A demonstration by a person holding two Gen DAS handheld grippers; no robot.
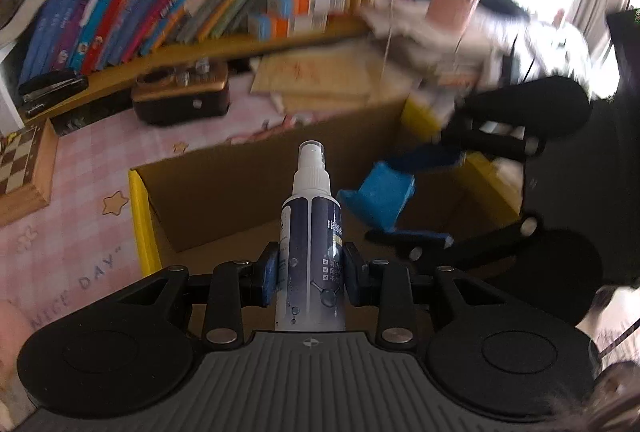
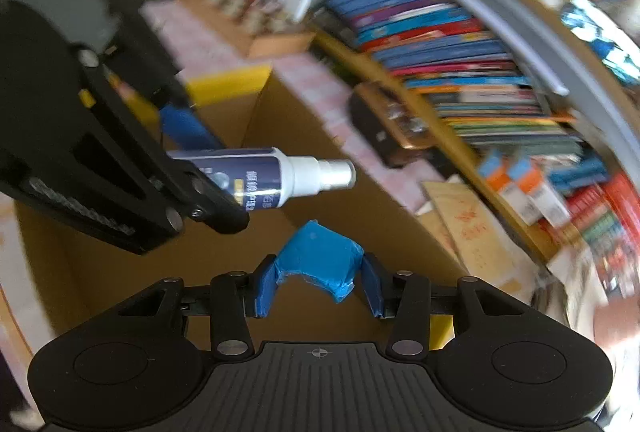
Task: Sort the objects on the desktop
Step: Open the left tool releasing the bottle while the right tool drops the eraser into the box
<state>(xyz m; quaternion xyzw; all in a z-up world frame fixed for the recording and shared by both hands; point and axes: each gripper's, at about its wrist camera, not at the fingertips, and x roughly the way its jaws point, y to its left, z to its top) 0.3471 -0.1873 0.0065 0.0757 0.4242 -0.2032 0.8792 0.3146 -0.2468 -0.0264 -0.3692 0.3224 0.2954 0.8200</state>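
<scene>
My left gripper is shut on a white and dark blue spray bottle, held over an open cardboard box with yellow flaps. My right gripper is shut on a blue box-shaped object, also above the cardboard box. In the left wrist view the right gripper holds the blue object just right of the bottle. In the right wrist view the left gripper holds the bottle at upper left, nozzle pointing right.
A pink checked tablecloth covers the desk. A bookshelf full of books runs along the back. A dark case with gold top, a stapler, a chessboard and stacked papers lie around the box.
</scene>
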